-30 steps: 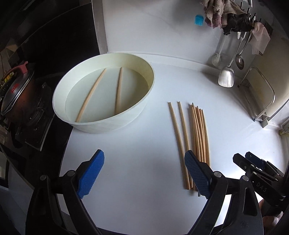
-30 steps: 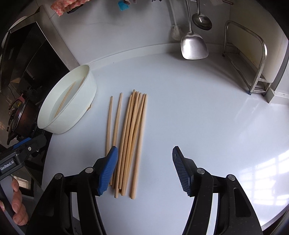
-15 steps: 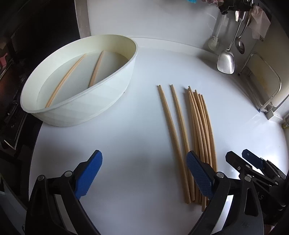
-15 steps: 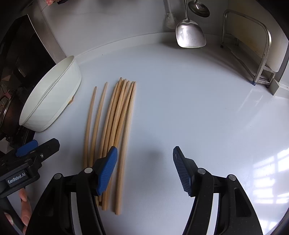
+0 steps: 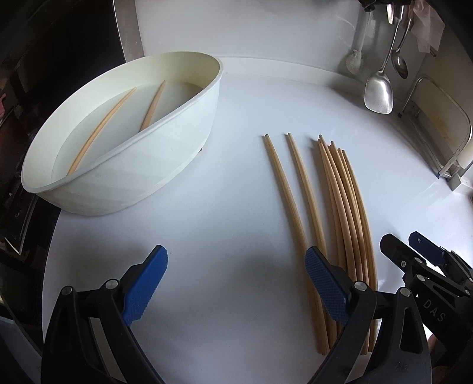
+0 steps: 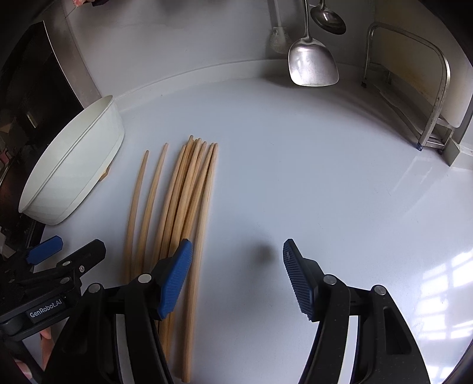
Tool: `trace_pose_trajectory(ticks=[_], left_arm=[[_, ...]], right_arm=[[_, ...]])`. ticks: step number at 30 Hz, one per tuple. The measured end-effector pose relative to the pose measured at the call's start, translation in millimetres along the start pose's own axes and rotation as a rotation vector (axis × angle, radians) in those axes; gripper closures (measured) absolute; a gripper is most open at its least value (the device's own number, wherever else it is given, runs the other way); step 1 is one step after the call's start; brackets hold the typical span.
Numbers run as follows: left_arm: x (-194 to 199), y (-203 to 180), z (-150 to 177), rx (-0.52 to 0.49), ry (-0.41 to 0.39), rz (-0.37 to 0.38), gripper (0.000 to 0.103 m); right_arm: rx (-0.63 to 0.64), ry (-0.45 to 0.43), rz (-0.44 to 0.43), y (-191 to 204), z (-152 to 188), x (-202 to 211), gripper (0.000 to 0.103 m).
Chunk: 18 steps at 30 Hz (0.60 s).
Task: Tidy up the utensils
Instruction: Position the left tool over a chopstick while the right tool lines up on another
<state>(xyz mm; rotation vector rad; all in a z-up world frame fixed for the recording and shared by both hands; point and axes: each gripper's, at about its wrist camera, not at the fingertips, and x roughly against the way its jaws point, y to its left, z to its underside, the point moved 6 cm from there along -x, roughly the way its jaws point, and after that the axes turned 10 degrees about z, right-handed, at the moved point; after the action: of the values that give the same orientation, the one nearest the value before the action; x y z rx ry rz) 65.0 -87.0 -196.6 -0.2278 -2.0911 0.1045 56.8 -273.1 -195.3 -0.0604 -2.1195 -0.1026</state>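
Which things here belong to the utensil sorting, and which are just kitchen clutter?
Job:
- wooden chopsticks on the white counter
- two wooden chopsticks in the basin
- white oval plastic basin

Lying about:
- hanging steel spatula
- hanging steel ladle
- metal rack

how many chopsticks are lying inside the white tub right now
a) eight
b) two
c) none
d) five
b: the left wrist view shows two chopsticks lying apart on the bottom of the white tub, while all the others lie on the white countertop beside it.
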Motion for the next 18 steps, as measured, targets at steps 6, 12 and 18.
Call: trace_pose_trajectory(ticks=[6, 12, 18], left_arm=[[-2, 0, -2, 0.001, -0.002, -0.003, 0.01], [-5, 5, -2, 0.02, 0.002, -0.001, 0.01], [-7, 1, -1, 0.013, 0.0, 0.005, 0.01]], right_arm=[[0.024, 0.005, 0.009, 6, 0, -4, 0.042], [0.069, 0.003, 0.038, 14, 2, -8, 0.042], [0.093, -0.015, 0.057, 13, 5, -8, 0.042]])
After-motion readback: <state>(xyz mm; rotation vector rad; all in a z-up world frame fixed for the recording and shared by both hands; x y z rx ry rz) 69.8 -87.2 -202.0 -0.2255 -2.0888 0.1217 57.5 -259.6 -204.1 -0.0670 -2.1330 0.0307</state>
